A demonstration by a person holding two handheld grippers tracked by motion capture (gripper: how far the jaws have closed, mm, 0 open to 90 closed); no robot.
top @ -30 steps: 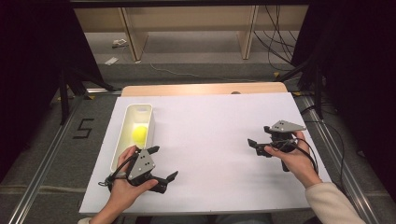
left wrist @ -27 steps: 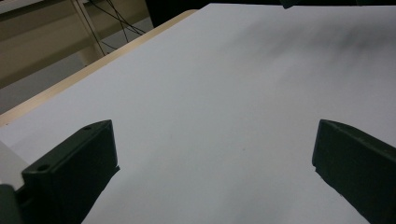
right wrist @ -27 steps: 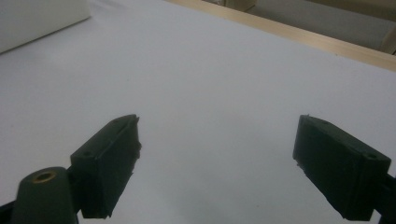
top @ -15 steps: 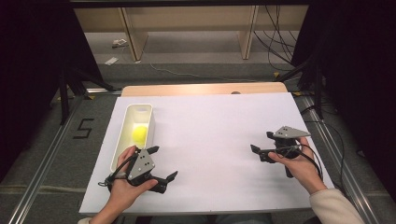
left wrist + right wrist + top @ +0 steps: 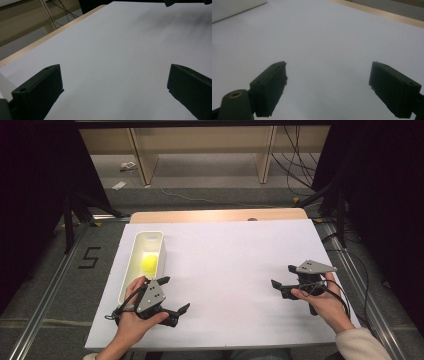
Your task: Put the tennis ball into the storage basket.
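Observation:
A yellow ball [image 5: 149,263] lies inside a long white bin [image 5: 128,275] at the left of the white table sheet [image 5: 230,255]. My left gripper [image 5: 175,294] rests in the person's hand just right of the bin's near end, jaws wide open and nothing between them. In the left gripper view, the left gripper [image 5: 115,75] looks across bare sheet. My right gripper [image 5: 281,276] is held near the right edge, pointing left, also open and holding nothing. The right gripper [image 5: 328,72] faces bare sheet in its own view, where the bin's wall [image 5: 237,7] shows far off.
A wooden table edge [image 5: 215,215] runs along the back of the sheet. Shelving legs and cables stand on the floor behind. The other gripper's dark tip [image 5: 170,2] pokes in at the top of the left gripper view.
The right gripper has drifted a little toward the near edge and to the right, still open. The left gripper and the ball have stayed put.

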